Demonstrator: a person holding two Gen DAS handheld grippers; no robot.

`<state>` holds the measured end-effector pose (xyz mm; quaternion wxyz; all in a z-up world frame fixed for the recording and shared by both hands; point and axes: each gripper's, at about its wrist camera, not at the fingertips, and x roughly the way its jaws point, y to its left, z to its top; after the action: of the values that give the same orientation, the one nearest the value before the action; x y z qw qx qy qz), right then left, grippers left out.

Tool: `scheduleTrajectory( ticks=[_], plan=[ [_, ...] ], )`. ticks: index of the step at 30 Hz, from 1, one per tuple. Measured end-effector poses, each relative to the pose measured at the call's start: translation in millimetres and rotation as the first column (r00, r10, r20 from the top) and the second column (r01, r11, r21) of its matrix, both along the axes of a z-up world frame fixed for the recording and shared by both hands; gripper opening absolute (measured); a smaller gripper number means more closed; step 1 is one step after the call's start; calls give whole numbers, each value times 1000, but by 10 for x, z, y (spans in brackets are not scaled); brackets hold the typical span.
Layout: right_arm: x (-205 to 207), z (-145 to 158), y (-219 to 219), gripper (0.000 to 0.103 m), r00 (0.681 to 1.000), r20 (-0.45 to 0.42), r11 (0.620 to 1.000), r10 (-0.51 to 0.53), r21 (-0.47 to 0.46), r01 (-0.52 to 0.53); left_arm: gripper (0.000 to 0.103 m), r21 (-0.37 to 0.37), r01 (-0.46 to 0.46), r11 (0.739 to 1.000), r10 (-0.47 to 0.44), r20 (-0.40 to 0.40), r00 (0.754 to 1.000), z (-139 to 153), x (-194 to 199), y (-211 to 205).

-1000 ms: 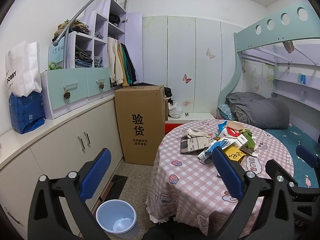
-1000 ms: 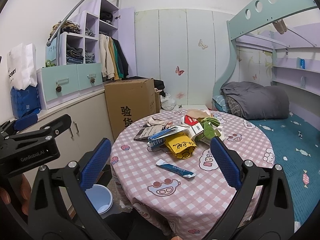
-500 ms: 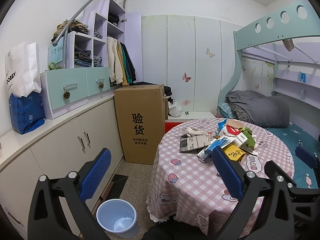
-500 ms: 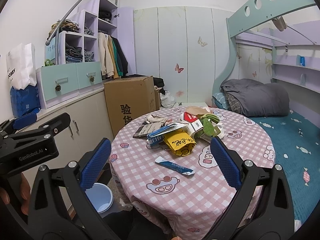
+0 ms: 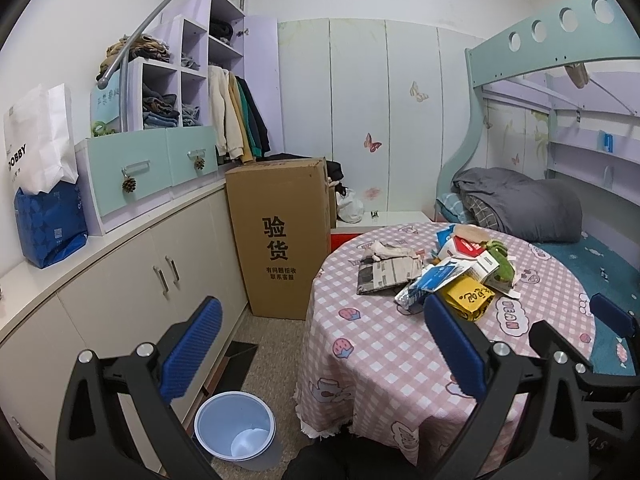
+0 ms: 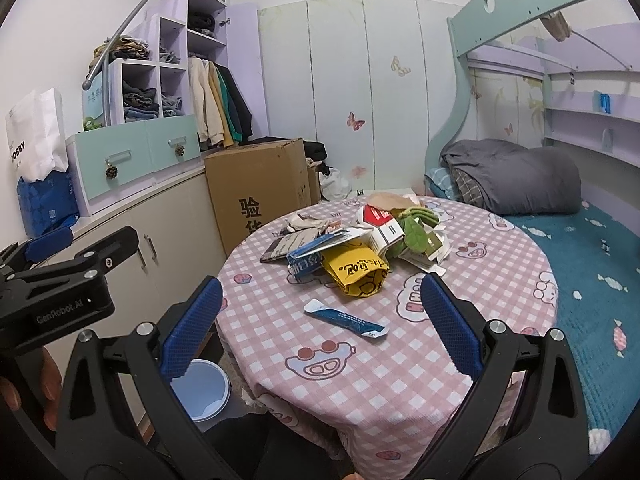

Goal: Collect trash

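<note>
Barely begun, by the look of it. Trash heaped toward the table's far edge, one sachet nearer the front. Bin on the floor, seemingly empty. Left gripper and right gripper spread wide, holding nothing.

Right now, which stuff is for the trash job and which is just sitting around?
For the job: the blue wrapper, the yellow packet, the pile of boxes and papers, the bin on the floor.

Just lying about: the cardboard box, the grey blanket, the hanging clothes, the white bag.
</note>
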<state>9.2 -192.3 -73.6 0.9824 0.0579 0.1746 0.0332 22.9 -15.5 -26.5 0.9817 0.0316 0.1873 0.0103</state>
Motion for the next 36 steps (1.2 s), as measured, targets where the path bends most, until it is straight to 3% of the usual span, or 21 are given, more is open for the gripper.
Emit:
scheduleTrajectory(
  ticks=[32, 36],
  plan=[
    [544, -583, -649, 97, 985, -164, 992, -53, 107, 71, 99, 56, 58, 997, -48, -170, 984, -552, 694, -679],
    [701, -620, -696, 97, 981, -187, 991, -49, 113, 71, 99, 95, 68, 993, -52, -162, 985, -590, 855, -769]
  ],
)
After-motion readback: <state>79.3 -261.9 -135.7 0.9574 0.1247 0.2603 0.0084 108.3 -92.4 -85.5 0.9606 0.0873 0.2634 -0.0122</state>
